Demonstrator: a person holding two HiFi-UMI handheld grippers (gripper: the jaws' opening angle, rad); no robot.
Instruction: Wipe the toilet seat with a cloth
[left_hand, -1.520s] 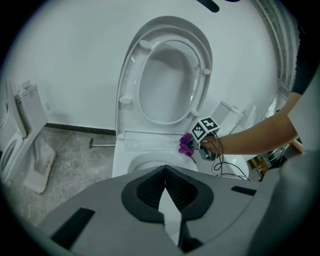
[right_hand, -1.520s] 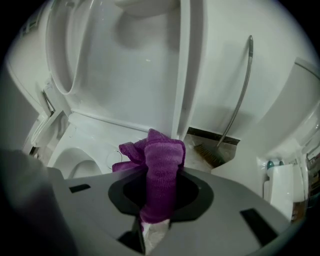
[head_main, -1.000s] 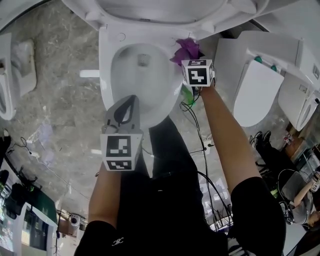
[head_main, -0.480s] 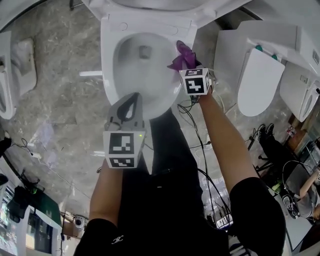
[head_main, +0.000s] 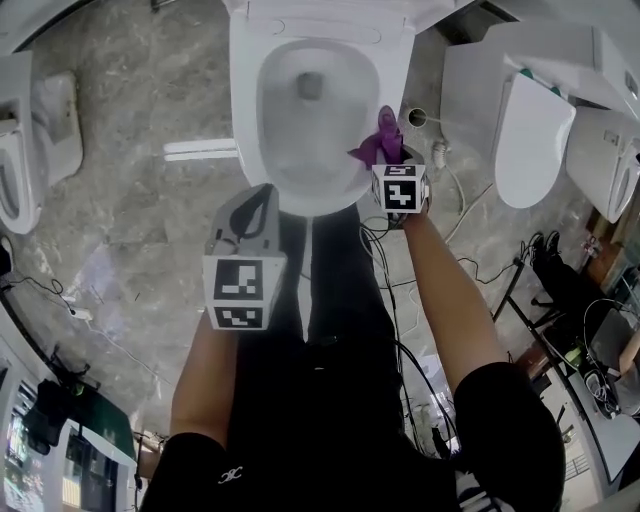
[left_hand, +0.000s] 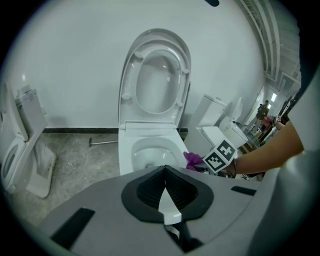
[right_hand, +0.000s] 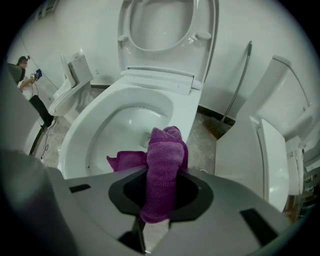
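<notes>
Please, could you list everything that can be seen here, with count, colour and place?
toilet: one, white, centre, seat raised
cloth: one, purple, at the toilet's right rim
other toilets: at least three, white, left and right edges
rod: one, pale, floor left of toilet
broom: one, grey, leaning on wall right of toilet
floor: grey marble
left gripper: grey, jaws shut, empty, near bowl's front
right gripper: grey, jaws shut on cloth
arms: two, bare, bottom centre

Free room above the toilet rim (head_main: 243, 112); the raised lid (left_hand: 156, 75) blocks behind, and a neighbouring toilet (head_main: 535, 130) seems close at right.
</notes>
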